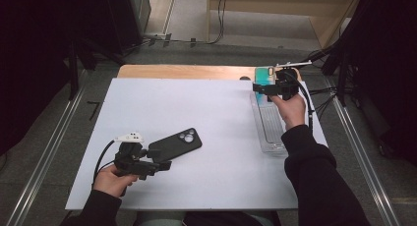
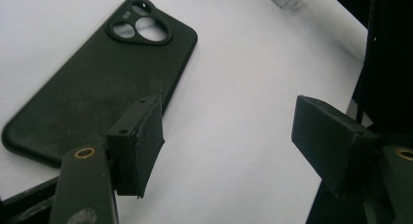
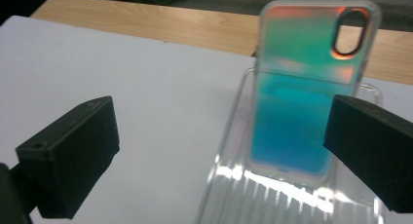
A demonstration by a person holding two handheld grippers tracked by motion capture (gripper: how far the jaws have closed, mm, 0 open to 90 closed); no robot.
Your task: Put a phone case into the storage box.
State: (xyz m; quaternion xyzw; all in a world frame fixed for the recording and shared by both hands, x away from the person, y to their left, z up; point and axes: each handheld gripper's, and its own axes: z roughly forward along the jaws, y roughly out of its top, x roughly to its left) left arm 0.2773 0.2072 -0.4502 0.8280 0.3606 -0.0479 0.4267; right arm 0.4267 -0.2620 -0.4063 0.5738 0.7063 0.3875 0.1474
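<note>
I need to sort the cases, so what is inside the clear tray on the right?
An iridescent phone case stands upright at the far end of the clear tray; its ribbed floor looks otherwise bare. The right hand-held gripper hides part of it from above.

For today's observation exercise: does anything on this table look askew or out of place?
The black case lies diagonally on the white board. The iridescent case stands upright in the clear rack. Nothing looks spilled or damaged.

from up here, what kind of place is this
Probably a lab or studio set up for recording, not a home: a white work board on a wooden table, metal rails along the floor, dark curtains at the sides and loose cables.
</note>
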